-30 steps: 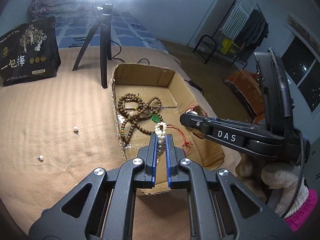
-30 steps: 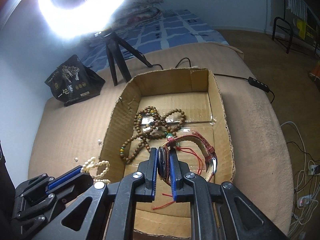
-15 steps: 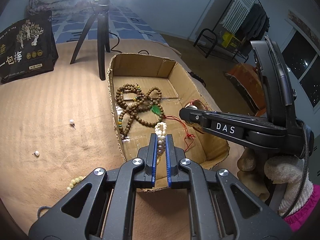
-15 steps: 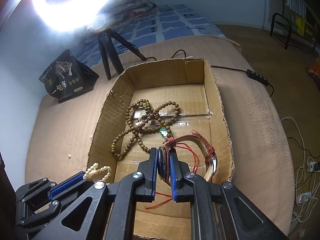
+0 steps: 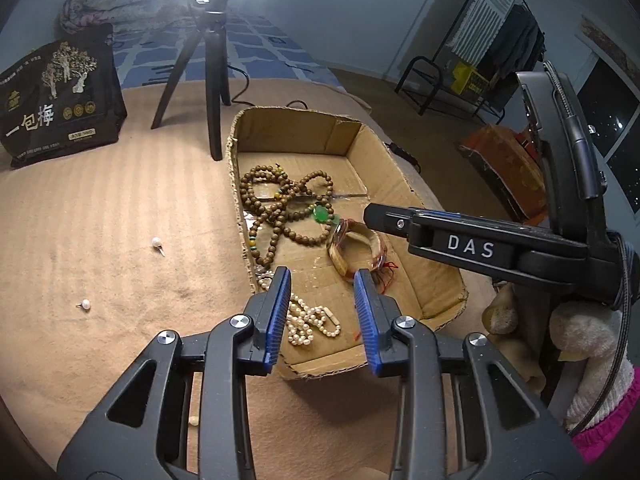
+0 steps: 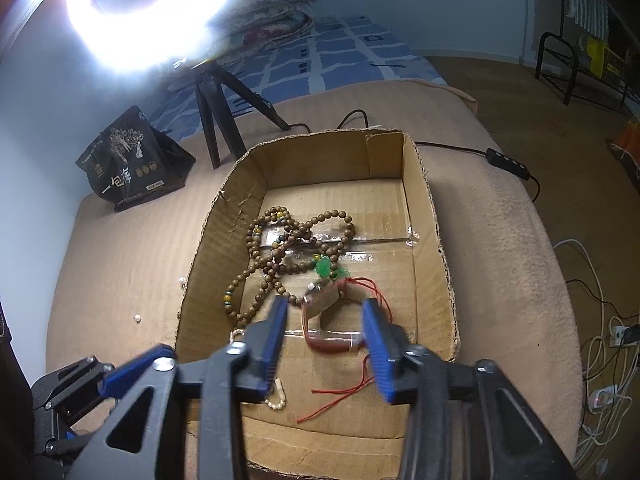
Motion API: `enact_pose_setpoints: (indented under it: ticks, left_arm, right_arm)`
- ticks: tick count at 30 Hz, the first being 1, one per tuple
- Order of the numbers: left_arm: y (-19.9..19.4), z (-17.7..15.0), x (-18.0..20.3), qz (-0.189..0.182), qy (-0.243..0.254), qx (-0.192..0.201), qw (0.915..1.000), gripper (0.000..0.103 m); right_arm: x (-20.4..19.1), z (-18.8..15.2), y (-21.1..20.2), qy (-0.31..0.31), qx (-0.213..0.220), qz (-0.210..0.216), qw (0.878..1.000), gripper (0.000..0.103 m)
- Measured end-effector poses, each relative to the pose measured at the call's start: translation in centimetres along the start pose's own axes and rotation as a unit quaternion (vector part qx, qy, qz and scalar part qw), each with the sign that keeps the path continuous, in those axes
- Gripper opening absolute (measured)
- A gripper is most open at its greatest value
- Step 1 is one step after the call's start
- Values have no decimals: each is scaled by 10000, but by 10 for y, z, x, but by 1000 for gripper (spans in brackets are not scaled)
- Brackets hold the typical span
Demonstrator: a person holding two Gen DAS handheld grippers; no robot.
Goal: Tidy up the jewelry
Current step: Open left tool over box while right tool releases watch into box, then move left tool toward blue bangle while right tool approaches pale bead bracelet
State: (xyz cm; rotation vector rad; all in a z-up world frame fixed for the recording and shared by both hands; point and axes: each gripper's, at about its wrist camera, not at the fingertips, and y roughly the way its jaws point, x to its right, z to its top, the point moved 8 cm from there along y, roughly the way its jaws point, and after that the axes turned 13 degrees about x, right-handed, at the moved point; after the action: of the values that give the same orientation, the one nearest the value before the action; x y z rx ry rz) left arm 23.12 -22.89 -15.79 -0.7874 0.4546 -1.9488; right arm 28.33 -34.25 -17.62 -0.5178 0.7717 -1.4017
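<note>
Jaws of both hand-held grippers, left (image 5: 322, 300) and right (image 6: 326, 330), had just spread, pearl strand (image 5: 310, 320) and bangle (image 6: 332, 320) lying free in the cardboard box (image 6: 424, 200).

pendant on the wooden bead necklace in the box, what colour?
Green. The pendant lies against the brown beads; clearest in the left wrist view.

My claws are matt black plastic, with ribbed blue pads (image 5: 280, 312) and shiny metal screws. The box (image 5: 400, 184) is raw brown cardboard, ragged at the rims, glossy tape across its floor. In it lie dull wooden beads (image 5: 280, 216), a glassy green pendant (image 5: 321, 213), a pearly white strand (image 5: 308, 318) and a glossy bangle (image 6: 332, 338) with red thread. The blanket (image 5: 100, 240) is fuzzy, ribbed tan cloth.
</note>
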Motion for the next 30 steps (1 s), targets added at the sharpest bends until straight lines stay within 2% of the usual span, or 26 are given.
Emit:
enact_pose_setpoints:
  ticks: [3, 7, 12, 20, 23, 25, 27, 30]
  left_arm:
    - [-3, 0, -2, 29, 4, 13, 10000, 32]
    - [-8, 1, -7, 77, 20, 40, 10000, 32]
    - [-17, 1, -13, 142, 42, 75, 9999, 32]
    - [-41, 3, -39, 333, 23, 179, 9993, 33]
    - [-55, 2, -56, 462, 10, 228, 9987, 38]
    - [-65, 0, -68, 529, -5, 274, 9982, 47]
    - [-76, -3, -81, 617, -11, 300, 9976, 47]
    - [-90, -10, -99, 739, -37, 301, 9968, 47]
  right_arm:
    - [-1, 2, -2, -6, 28, -11, 10000, 51]
    - [-2, 4, -4, -17, 84, -32, 10000, 61]
    - [-6, 6, -7, -17, 130, 2, 9999, 63]
    - [-21, 9, -18, -52, 269, 151, 9995, 75]
    - [-31, 9, -23, -123, 321, 248, 9991, 79]
    - [-38, 9, -27, -181, 365, 330, 9986, 82]
    - [-45, 10, -31, -231, 425, 412, 9980, 86]
    - [-56, 10, -36, -301, 462, 524, 9971, 86]
